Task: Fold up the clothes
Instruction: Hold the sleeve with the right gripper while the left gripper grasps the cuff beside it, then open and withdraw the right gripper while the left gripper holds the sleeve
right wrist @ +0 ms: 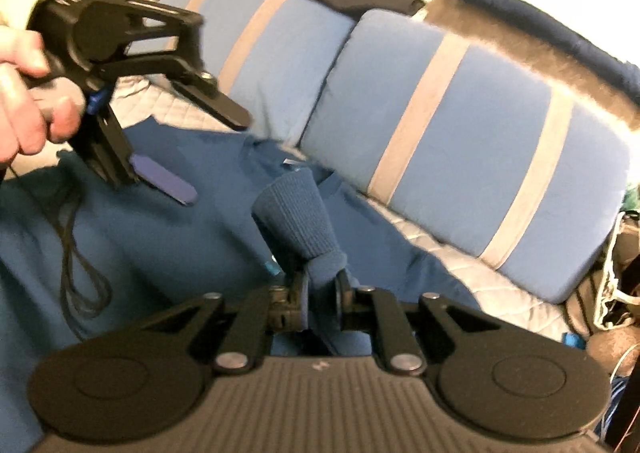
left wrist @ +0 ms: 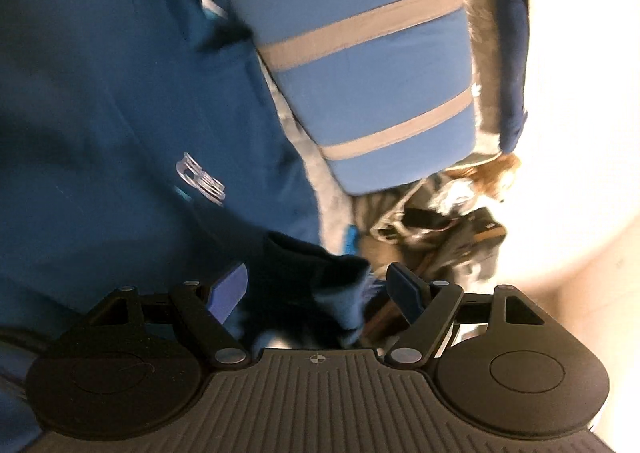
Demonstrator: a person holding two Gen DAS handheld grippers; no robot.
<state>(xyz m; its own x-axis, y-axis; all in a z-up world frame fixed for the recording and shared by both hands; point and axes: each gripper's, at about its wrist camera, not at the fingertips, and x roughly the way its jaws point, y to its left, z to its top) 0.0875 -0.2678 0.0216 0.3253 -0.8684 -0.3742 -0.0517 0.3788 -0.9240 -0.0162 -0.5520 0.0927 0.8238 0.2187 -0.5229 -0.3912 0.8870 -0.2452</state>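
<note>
A blue sweatshirt (left wrist: pixel 100 113) lies spread on the bed, with a pale logo (left wrist: pixel 200 181) showing. In the right wrist view the sweatshirt (right wrist: pixel 180 245) fills the lower left. My right gripper (right wrist: pixel 322 277) is shut on its ribbed sleeve cuff (right wrist: pixel 298 213), which stands up from the jaws. My left gripper (right wrist: pixel 214 157) hovers above the sweatshirt's body at the upper left, held by a hand (right wrist: pixel 24 101), with its jaws wide apart. In its own view the left gripper (left wrist: pixel 316 277) is open, and a dark fold of the sweatshirt (left wrist: pixel 292 253) lies between the fingers without being clamped.
Two blue pillows with grey stripes (right wrist: pixel 460 141) (left wrist: pixel 360 73) lean along the far side of a white quilted bedcover (right wrist: pixel 460 261). A dark furry blanket (right wrist: pixel 520 41) lies behind them. Bags and cables (right wrist: pixel 616 273) crowd the bed's right edge. A black cord (right wrist: pixel 80 273) dangles from the left gripper.
</note>
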